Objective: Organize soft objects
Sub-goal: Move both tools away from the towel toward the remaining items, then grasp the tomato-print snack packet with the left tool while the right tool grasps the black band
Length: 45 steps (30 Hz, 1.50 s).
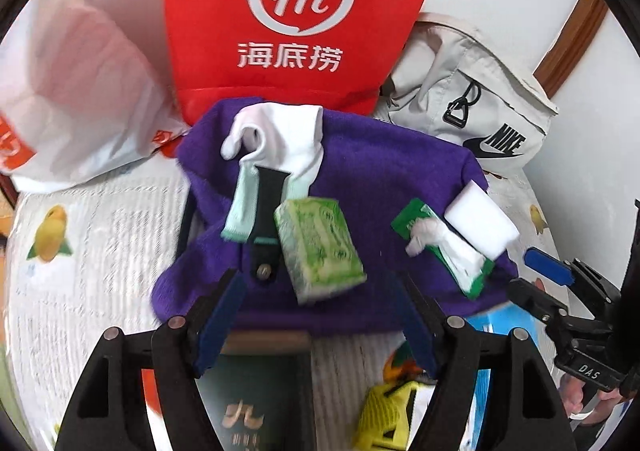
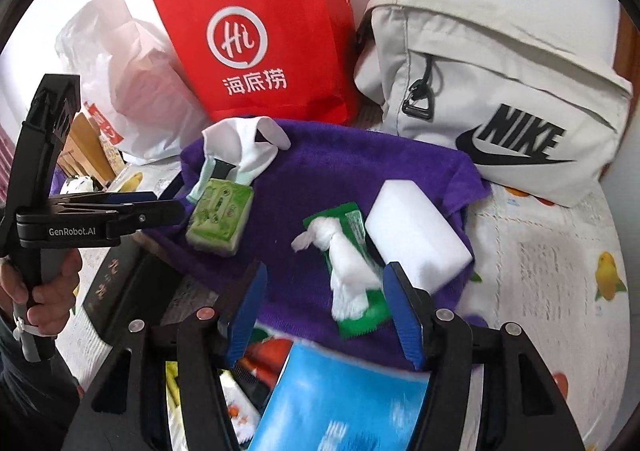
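While the purple towel [image 1: 360, 171] gathers the soft items, both tools, left tool [image 1: 320, 315] and right tool [image 2: 324, 311], hover gaping, empty.

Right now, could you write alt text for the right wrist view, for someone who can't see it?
An open claw hovers over a purple towel holding a white sponge block, a torn green tissue pack, a green sponge and white socks. Behind stand a red paper bag and a grey Nike bag.
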{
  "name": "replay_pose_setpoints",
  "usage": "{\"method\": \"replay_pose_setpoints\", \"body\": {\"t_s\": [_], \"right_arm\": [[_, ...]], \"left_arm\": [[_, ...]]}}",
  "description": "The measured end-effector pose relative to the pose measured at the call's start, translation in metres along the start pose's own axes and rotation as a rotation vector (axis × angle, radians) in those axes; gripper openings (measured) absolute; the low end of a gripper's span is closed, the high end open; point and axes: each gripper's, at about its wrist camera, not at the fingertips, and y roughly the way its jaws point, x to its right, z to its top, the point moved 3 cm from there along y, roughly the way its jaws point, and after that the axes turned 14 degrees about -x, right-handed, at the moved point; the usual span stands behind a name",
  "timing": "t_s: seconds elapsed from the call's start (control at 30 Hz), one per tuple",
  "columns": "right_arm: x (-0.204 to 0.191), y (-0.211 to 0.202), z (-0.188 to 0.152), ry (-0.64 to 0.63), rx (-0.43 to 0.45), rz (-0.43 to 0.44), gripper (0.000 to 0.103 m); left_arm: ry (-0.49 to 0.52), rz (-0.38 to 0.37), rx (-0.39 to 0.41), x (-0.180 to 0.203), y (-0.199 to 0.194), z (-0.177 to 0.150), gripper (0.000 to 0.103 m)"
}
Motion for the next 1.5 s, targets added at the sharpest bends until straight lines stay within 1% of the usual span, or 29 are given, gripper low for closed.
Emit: {"method": "replay_pose_setpoints", "body": {"t_s": [0.13,0.3,0.43,0.5,0.6,0.77,0.83,0.87,0.97,1.07,1.17,1.27,1.33,1.37,1.4,1.43,1.5], "right_arm": [[-0.010,-0.026,-0.025,0.002,0.032,0.008,0.060],[-0.028,-0.048,-0.063,-0.032,0.050,0.002,0.060],[-0.040,-0.058,-0.095,-0.057,0.056,-0.003,0.060],[-0.043,-0.062,-0.110,-0.065,0.057,-0.001,0.060],[-0.043,-0.069,-0.136,-0.056,0.057,0.002,0.060],[-0.042,-0.070,-0.174,-0.078,0.033,-0.002,0.060],[-0.041,-0.061,-0.192,-0.087,-0.004,0.002,0.060],[-0.039,-0.057,-0.197,-0.086,-0.017,0.003,0.060],[-0.034,-0.043,-0.217,-0.071,-0.060,0.013,0.060],[-0.029,-0.031,-0.232,-0.053,-0.090,0.032,0.060],[-0.026,-0.024,-0.241,-0.052,-0.103,0.038,0.060],[-0.020,-0.021,-0.245,-0.048,-0.100,0.018,0.060],[-0.015,-0.019,-0.245,-0.032,-0.109,0.038,0.060],[-0.014,-0.018,-0.244,-0.028,-0.108,0.039,0.060],[-0.013,-0.018,-0.244,-0.025,-0.105,0.038,0.060],[-0.013,-0.018,-0.243,-0.024,-0.100,0.042,0.060],[-0.014,-0.018,-0.241,-0.028,-0.093,0.057,0.059]], "left_arm": [[-0.012,-0.003,0.021,0.002,-0.019,-0.025,0.073],[-0.010,0.022,0.029,0.007,-0.035,-0.063,0.073],[-0.016,0.001,0.033,0.011,-0.043,-0.096,0.073],[-0.002,-0.009,0.030,0.018,-0.044,-0.108,0.073],[0.051,-0.023,0.032,0.035,-0.042,-0.124,0.073],[0.162,-0.060,0.029,0.070,-0.029,-0.143,0.073],[0.212,-0.062,0.015,0.083,-0.019,-0.149,0.073],[0.241,-0.051,-0.002,0.090,-0.010,-0.152,0.073],[0.287,-0.012,-0.021,0.105,0.008,-0.158,0.073],[0.328,-0.011,-0.044,0.115,0.022,-0.162,0.073],[0.365,0.029,-0.054,0.123,0.037,-0.161,0.073],[0.362,0.056,-0.049,0.123,0.047,-0.154,0.073],[0.368,0.051,-0.043,0.122,0.050,-0.150,0.067],[0.370,0.048,-0.037,0.121,0.049,-0.147,0.056],[0.369,0.045,-0.037,0.120,0.049,-0.145,0.050],[0.368,0.036,-0.037,0.119,0.047,-0.143,0.047],[0.361,0.006,-0.029,0.115,0.041,-0.140,0.037]]}}
